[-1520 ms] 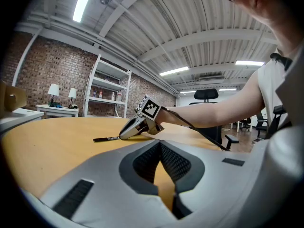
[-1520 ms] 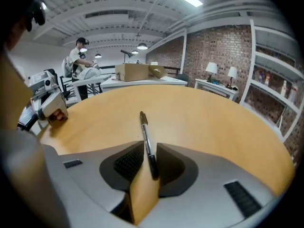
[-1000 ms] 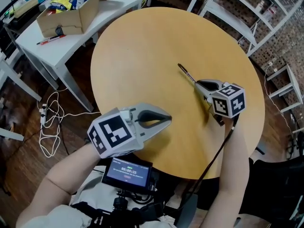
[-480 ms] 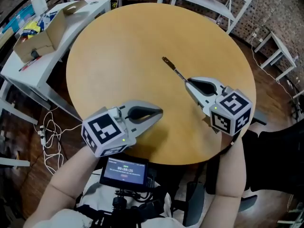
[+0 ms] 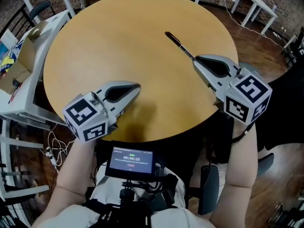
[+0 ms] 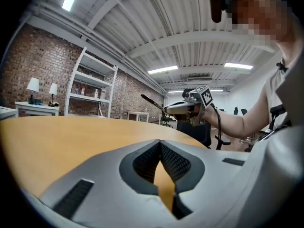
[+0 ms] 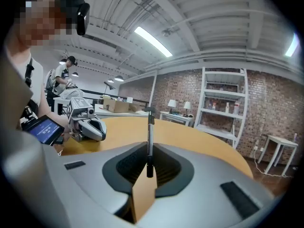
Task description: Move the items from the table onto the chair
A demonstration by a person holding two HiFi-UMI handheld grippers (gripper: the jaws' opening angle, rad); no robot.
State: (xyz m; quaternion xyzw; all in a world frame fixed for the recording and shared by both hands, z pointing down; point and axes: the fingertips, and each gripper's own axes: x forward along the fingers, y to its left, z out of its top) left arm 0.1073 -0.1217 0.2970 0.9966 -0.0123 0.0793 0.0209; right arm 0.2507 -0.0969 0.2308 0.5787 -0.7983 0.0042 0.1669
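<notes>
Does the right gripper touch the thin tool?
Touching. The right gripper view shows the right gripper with jaws closed on the thin tool, pads against both sides.

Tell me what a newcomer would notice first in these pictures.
The big round wooden table fills the head view. Over its right side, the right gripper clamps a slim dark stick that juts out ahead of it. The left gripper hovers shut and empty over the near edge.
</notes>
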